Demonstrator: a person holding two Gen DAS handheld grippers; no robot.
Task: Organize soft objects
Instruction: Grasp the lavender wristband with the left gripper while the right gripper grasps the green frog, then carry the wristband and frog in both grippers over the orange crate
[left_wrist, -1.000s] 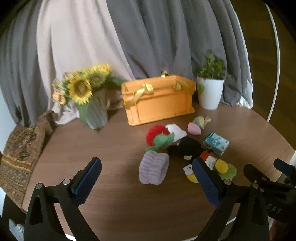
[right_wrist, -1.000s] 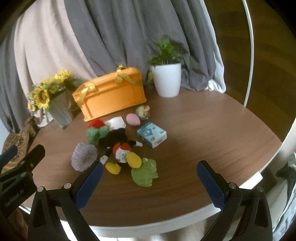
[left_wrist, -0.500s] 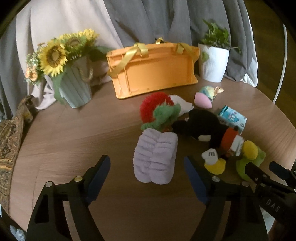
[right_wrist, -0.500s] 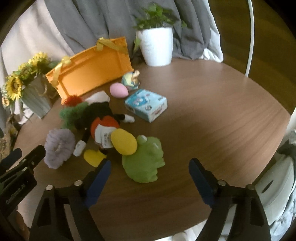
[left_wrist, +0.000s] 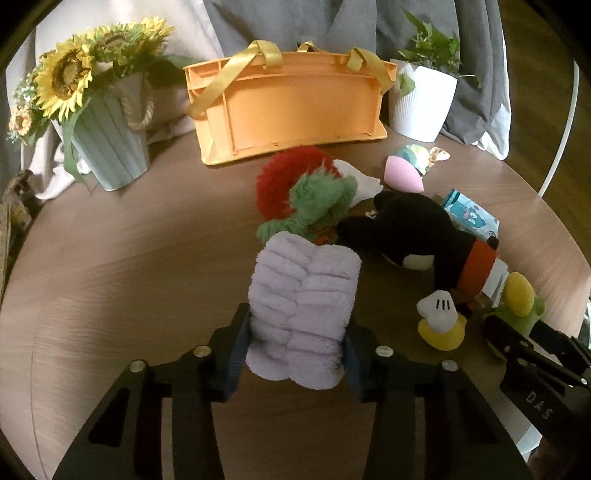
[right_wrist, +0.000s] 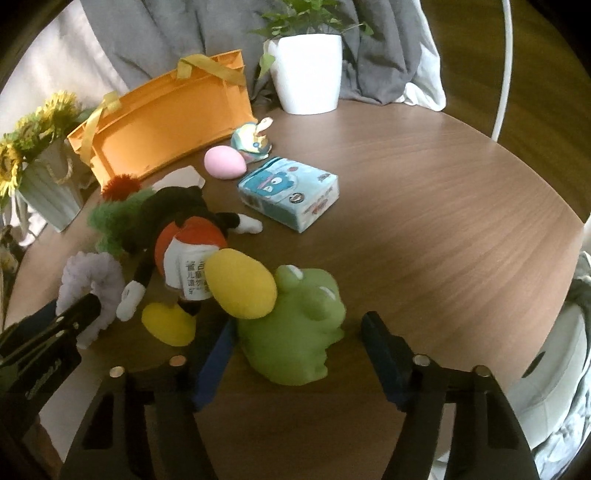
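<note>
A lilac fluffy band (left_wrist: 303, 291) lies on the round wooden table (left_wrist: 129, 258), in front of a red and green plush (left_wrist: 314, 195). My left gripper (left_wrist: 295, 332) is closing, and both blue pads touch the band's sides. A green squishy frog (right_wrist: 295, 332) with a yellow egg-shaped sponge (right_wrist: 240, 284) leaning on it lies between the fingers of my right gripper (right_wrist: 299, 332). Those jaws are closing too; the left pad is at the frog and a gap remains on the right. A black mouse plush (right_wrist: 177, 210) lies between the two toys.
An orange crate (left_wrist: 295, 107) with yellow ribbon handles stands at the back, between a sunflower vase (left_wrist: 107, 147) and a white plant pot (left_wrist: 421, 103). A pink egg (right_wrist: 225, 162), a shiny small toy (right_wrist: 251, 142) and a blue tissue pack (right_wrist: 291, 192) lie near it. The table edge runs close on the right.
Both grippers came down and forward toward the toys while their jaws narrowed. The left now brackets and touches the lilac band; the right now straddles the green frog.
</note>
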